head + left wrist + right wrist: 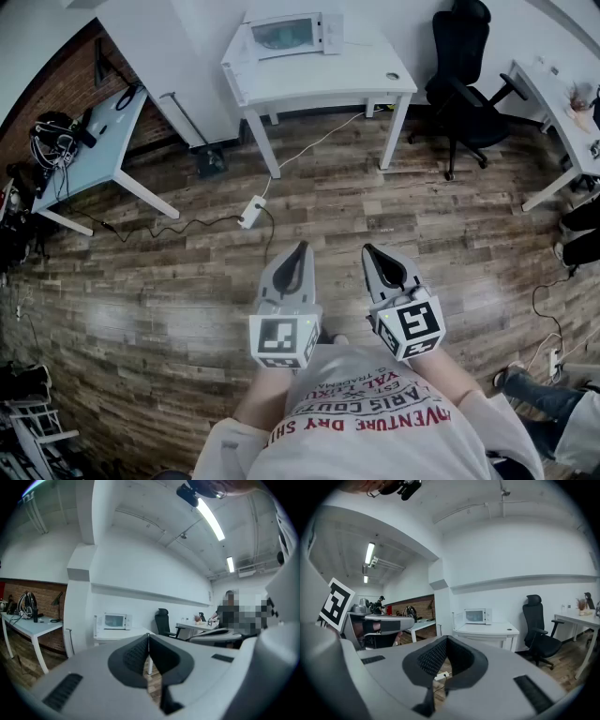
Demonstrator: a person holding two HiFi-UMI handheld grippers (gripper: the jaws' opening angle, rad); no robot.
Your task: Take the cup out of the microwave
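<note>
Since I stand well back from the white desk [319,80], I carry the left gripper [299,249] and right gripper [368,250] side by side, jaws of both pressed together on nothing. The microwave [286,34] sits at twelve o'clock on the desk's far side. No cup shows, so I judge it is inside. Open wooden floor [169,309] lies ahead, with a power strip [250,212] at eleven and an office chair [464,66] at one.

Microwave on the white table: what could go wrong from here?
The power strip and its cable lie on the floor between the person and the microwave on its table: a trip hazard. The left hand-held gripper and right hand-held gripper are both shut and must open before any grasp.
</note>
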